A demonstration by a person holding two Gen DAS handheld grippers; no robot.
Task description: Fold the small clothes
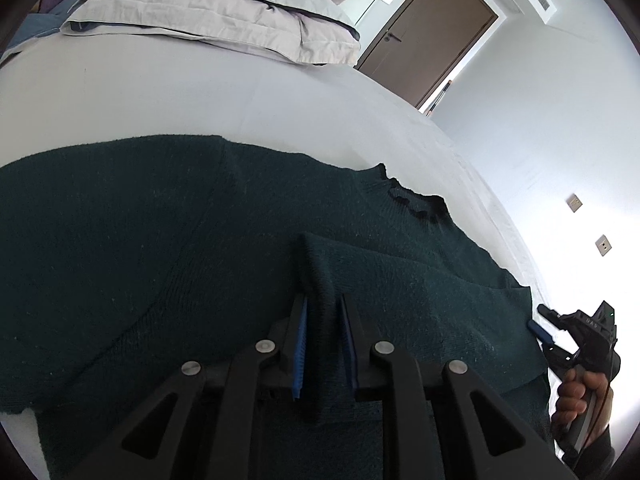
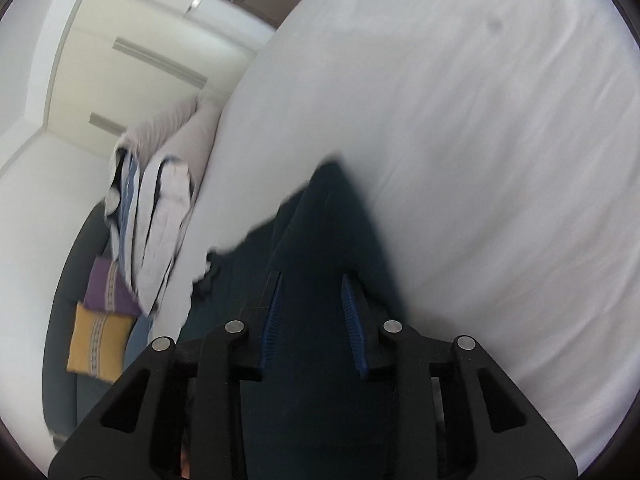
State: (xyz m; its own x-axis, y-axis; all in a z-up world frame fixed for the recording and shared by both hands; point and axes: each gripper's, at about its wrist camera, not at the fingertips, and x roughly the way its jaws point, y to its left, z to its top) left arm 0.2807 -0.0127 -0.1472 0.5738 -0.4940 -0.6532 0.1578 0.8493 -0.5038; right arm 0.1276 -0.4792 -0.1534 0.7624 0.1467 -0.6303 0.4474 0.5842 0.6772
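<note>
Midway through a first fold: dark green sweater spread on the white bed, one sleeve laid inward, left gripper clamping its cuff, right gripper astride another fold, grip unclear.

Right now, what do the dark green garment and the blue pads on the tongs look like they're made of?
Dark green garment: looks like a soft knit, perhaps wool or acrylic; matte, fuzzy surface with fine ribbing and light lint specks.
Blue pads on the left tongs: probably rubber or soft plastic; matte, with close ridges along the inner face. The exact material cannot be told.
</note>
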